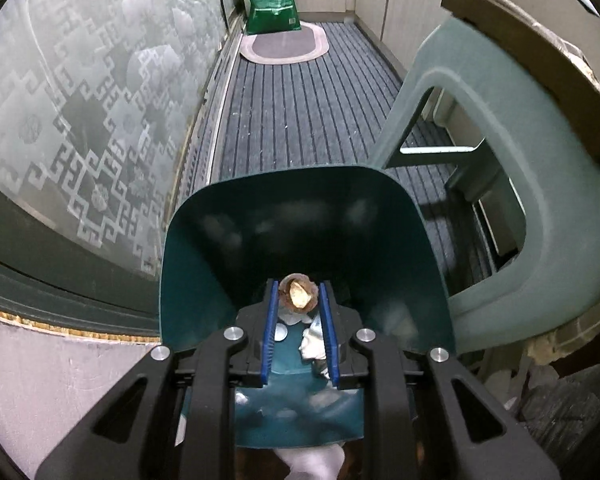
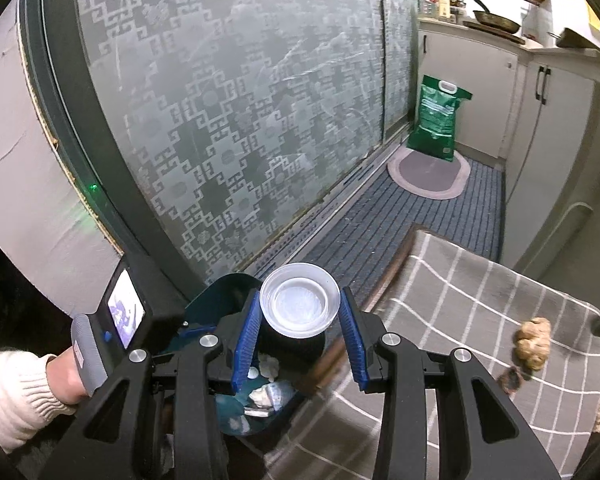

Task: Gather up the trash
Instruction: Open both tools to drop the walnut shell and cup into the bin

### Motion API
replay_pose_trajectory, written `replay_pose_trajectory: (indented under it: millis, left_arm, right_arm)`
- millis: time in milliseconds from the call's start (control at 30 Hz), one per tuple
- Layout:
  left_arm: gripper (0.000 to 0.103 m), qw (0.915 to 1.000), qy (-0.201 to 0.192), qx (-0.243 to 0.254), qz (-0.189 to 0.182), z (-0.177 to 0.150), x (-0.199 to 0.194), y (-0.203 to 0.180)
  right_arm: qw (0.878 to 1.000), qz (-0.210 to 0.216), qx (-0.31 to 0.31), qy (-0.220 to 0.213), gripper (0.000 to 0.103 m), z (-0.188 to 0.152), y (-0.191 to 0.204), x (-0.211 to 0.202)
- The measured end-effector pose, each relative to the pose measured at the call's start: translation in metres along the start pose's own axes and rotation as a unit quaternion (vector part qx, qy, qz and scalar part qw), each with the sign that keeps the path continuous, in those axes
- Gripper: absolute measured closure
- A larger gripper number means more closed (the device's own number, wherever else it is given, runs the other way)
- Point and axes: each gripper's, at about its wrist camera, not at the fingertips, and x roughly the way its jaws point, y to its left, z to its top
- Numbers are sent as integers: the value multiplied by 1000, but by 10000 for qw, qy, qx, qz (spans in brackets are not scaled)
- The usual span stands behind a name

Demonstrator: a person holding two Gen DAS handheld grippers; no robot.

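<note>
Left hand-held gripper (image 1: 299, 300) pinches a brown nutshell (image 1: 298, 295) between its blue pads (image 1: 271, 336), jaws narrowed onto it. Directly under and ahead of it sits the teal bin (image 1: 204, 240); white paper scraps (image 1: 312, 342) lie inside, below the pads. A green stool (image 1: 520, 152) is to the right of the gripper, frosted glass door (image 1: 80, 100) to the left.

Right hand-held gripper (image 2: 299, 306) has jaws wide apart with a clear plastic cup (image 2: 299, 300) between them; contact with the pads is hard to tell. The bin (image 2: 204, 300) is just below the cup, trash (image 2: 266, 396) visible in it. To the right, on the checked cloth (image 2: 440, 320), a crumpled brown lump (image 2: 532, 344) lies well apart. The left hand (image 2: 66, 376) is lower left.
</note>
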Motion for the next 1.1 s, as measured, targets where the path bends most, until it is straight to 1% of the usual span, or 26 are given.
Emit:
replay_pose_trajectory:
  millis: [100, 300, 400, 567, 633, 767, 867, 967, 1100]
  left_arm:
    - [74, 10000, 52, 6, 18, -4, 2, 5]
    - [74, 10000, 52, -74, 21, -9, -1, 15]
    - [75, 9999, -77, -108, 16, -11, -10, 20]
    - [80, 9988, -429, -248, -39, -10, -36, 33]
    - [85, 9975, -615, -343, -98, -10, -50, 41]
    - [85, 9924, -1065, -601, -166, -10, -85, 57]
    - [85, 9879, -1365, -716, -166, -9, -108, 63]
    - [85, 9839, -1607, -765, -189, -10, -127, 66]
    - [85, 9800, -1812, -789, -235, -10, -147, 68]
  right_arm:
    - [10000, 31, -23, 68, 63, 2, 6, 7]
    - [9996, 113, -99, 235, 63, 6, 23, 27]
    - [9992, 139, -148, 349, 63, 5, 32, 38]
    - [9978, 151, -225, 606, 63, 1, 45, 62]
    - [9972, 148, -245, 695, 63, -1, 49, 70]
    - [9950, 246, -209, 946, 63, -9, 57, 94]
    - [9926, 162, -346, 1150, 63, -18, 68, 111]
    - [9896, 163, -403, 1372, 63, -26, 75, 128]
    - [9847, 146, -462, 1673, 63, -38, 82, 154]
